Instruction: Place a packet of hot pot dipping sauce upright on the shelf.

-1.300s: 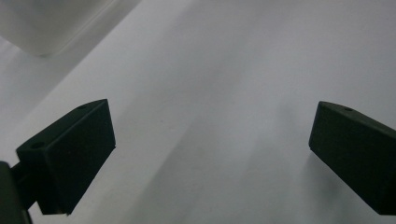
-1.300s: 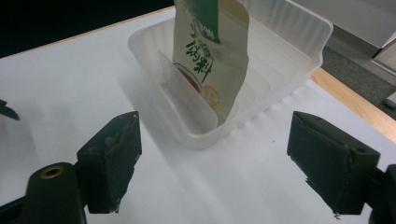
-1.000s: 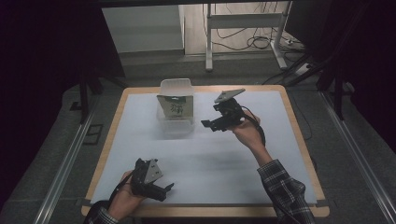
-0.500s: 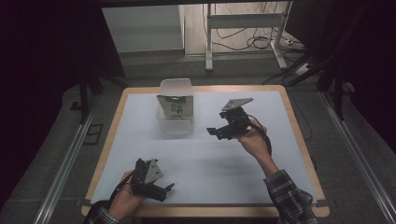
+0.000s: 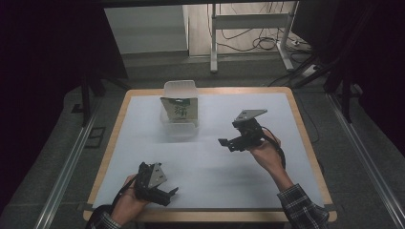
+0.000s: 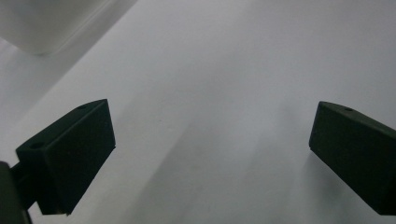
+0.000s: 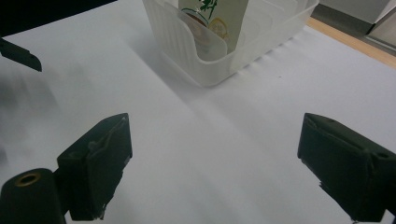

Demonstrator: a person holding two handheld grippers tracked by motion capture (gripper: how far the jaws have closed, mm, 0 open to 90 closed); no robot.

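Observation:
A translucent white bin (image 5: pixel 180 125) stands at the table's far middle, and a pale pouch with green print (image 5: pixel 180 110) is upright inside it. My right gripper (image 5: pixel 228 142) hovers to the right of the bin and points left. Its jaws have just been opening and nothing is between them. In the right gripper view the bin (image 7: pixel 219 56) and pouch (image 7: pixel 212 18) lie ahead of the open right gripper (image 7: pixel 215 158). My left gripper (image 5: pixel 169 194) rests open near the front left edge. The left gripper view has the left gripper (image 6: pixel 210 154) over bare white table.
The table (image 5: pixel 215 167) is covered by a white sheet inside a wooden rim (image 5: pixel 305 133). A corner of the bin (image 6: pixel 42 23) shows at the top left of the left gripper view. Metal desk legs (image 5: pixel 213 43) and cables stand on the floor behind the table.
My right gripper has moved away from the bin, to the right and nearer the front, a little lower. The left gripper has stayed put.

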